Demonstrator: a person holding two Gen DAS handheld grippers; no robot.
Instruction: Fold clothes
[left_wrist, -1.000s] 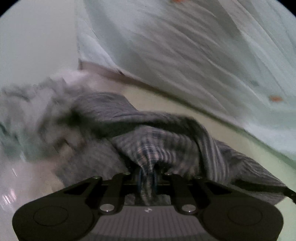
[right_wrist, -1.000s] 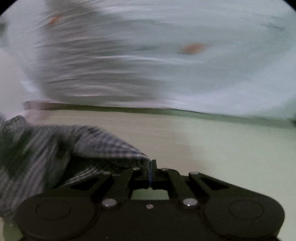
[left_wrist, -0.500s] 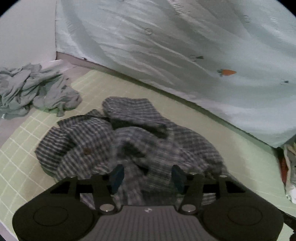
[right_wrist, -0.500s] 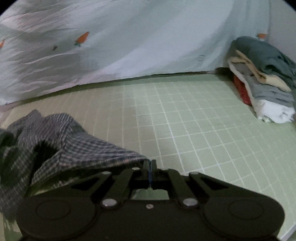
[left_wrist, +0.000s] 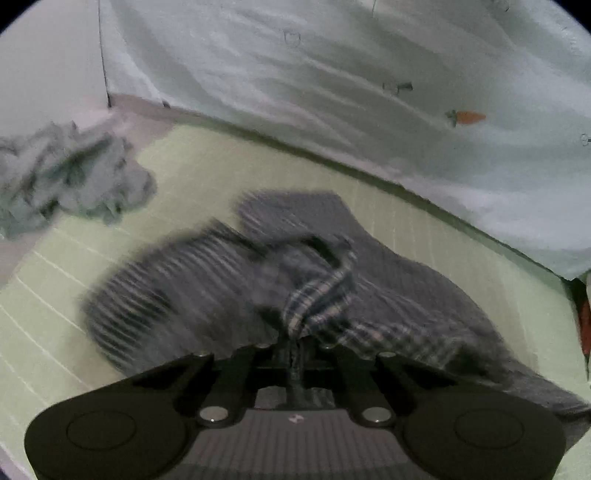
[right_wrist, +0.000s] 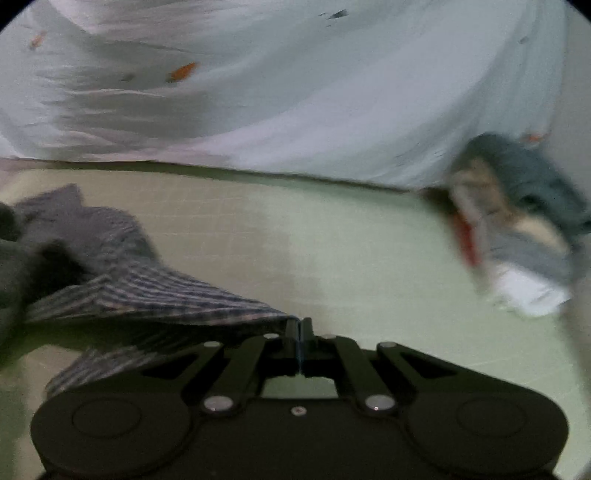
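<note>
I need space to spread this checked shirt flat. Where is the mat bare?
Bare mat lies between the checked shirt and the folded stack, up to the hanging sheet. It is crowded on the other side, by the crumpled grey clothes.

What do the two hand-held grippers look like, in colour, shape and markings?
Both the left gripper and the right gripper are matte black, with a wide rounded body, round recessed discs at each side, silver pivot screws and angled linkage bars. The left shows a ribbed grey panel with a small white logo.
</note>
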